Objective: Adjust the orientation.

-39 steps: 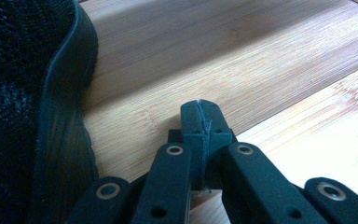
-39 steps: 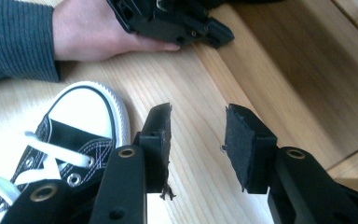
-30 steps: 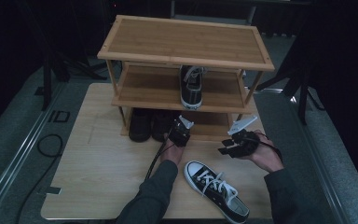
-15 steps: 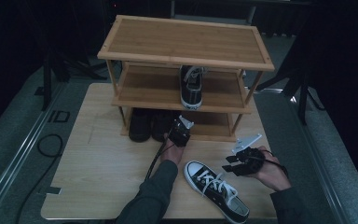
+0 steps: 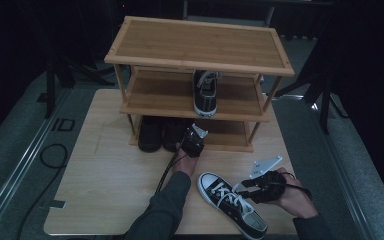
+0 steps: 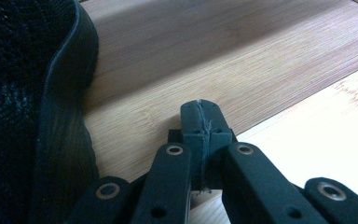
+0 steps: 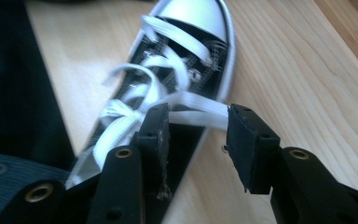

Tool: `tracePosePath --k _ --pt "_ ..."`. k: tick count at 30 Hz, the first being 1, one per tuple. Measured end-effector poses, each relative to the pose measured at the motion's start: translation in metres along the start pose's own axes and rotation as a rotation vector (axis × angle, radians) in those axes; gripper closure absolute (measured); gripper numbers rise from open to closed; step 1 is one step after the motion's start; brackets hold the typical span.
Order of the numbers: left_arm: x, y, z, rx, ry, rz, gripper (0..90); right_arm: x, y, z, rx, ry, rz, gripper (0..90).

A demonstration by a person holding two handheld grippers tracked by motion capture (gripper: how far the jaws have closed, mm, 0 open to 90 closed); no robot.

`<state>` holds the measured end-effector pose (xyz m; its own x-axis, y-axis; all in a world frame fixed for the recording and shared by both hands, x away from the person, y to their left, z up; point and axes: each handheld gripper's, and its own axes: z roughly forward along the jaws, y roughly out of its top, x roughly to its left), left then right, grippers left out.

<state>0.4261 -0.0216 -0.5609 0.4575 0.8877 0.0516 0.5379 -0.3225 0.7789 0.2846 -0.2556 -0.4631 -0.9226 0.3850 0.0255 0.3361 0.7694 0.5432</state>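
High view — right tongs (image 5: pixel 246 186) apart beside sneaker (image 5: pixel 232 204), left tongs (image 5: pixel 193 141) together, low at rack (image 5: pixel 200 107).

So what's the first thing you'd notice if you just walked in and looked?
Probably the black sneaker with white laces lying on the table near its front edge, with the right gripper open just over its laces. Behind it stands a wooden shoe rack with a matching sneaker on its middle shelf and dark shoes on the bottom one. The left gripper sits shut beside those.
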Motion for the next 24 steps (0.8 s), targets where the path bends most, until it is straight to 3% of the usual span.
tracePosePath --k 12,16,24 --pt "0.000 0.000 0.000 0.000 0.001 -0.001 89.8 0.012 -0.007 -0.013 -0.008 0.042 -0.018 56.5" --pt "0.000 0.000 0.000 0.000 0.002 -0.002 89.8 0.015 -0.009 -0.011 0.025 0.016 -0.024 57.2" --pt "0.000 0.000 0.000 0.000 0.000 -0.003 89.8 0.021 -0.011 -0.012 0.038 0.026 -0.029 57.4"
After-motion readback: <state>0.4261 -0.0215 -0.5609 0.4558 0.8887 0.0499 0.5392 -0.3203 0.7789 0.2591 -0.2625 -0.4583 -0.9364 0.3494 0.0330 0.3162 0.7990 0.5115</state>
